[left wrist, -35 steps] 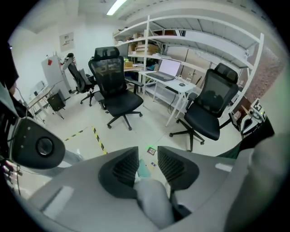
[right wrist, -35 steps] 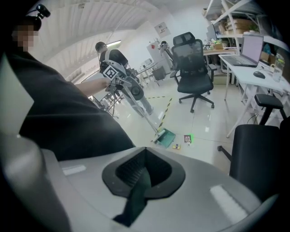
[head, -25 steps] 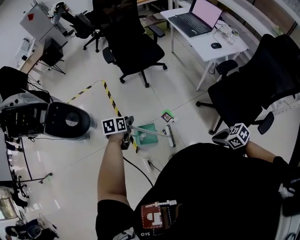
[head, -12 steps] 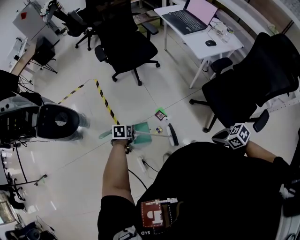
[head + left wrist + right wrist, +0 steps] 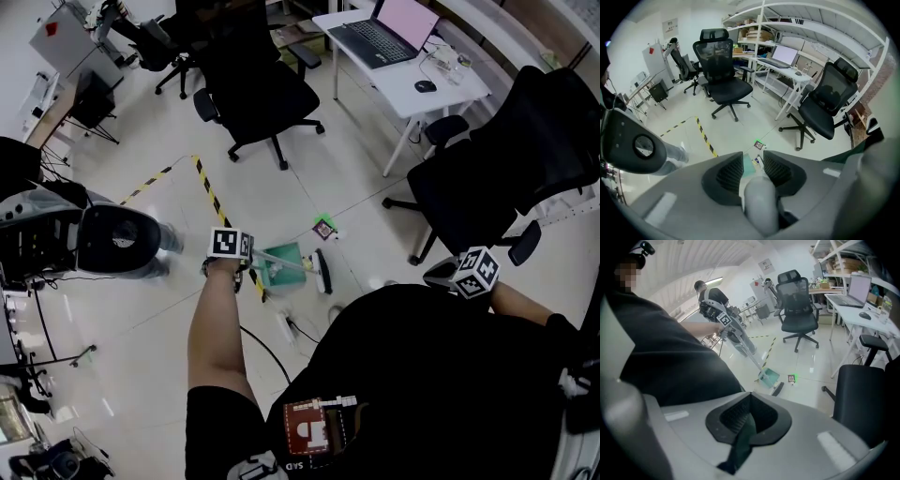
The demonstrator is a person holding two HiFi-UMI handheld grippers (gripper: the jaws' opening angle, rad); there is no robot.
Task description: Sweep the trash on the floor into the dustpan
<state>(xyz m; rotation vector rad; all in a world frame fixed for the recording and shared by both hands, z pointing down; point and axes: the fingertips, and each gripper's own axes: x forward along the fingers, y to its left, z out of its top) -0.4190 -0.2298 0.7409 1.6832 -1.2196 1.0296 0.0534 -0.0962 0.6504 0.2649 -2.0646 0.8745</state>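
My left gripper [image 5: 249, 262] is shut on the grey broom handle [image 5: 759, 206], which slants down to the black broom head [image 5: 322, 272]. The broom head lies against the right side of the teal dustpan [image 5: 281, 265] on the floor. A green and pink scrap of trash [image 5: 324, 228] lies beyond them, also seen as the scrap [image 5: 759, 145] past the left jaws. My right gripper [image 5: 749, 416] is shut on a dark green strip [image 5: 740, 446] whose far end is hidden. From there the dustpan [image 5: 769, 377] and broom head [image 5: 778, 389] show on the floor.
Yellow-black tape [image 5: 217, 204] crosses the floor left of the dustpan. A power strip with a black cable [image 5: 286, 326] lies near my body. Black office chairs [image 5: 258, 89] [image 5: 478, 187], a white desk with a laptop [image 5: 403, 56] and a round black-grey machine [image 5: 112, 239] surround the spot.
The left gripper has drawn the broom leftward, so the broom head slid across the floor up to the dustpan's right side. The right gripper has stayed put.
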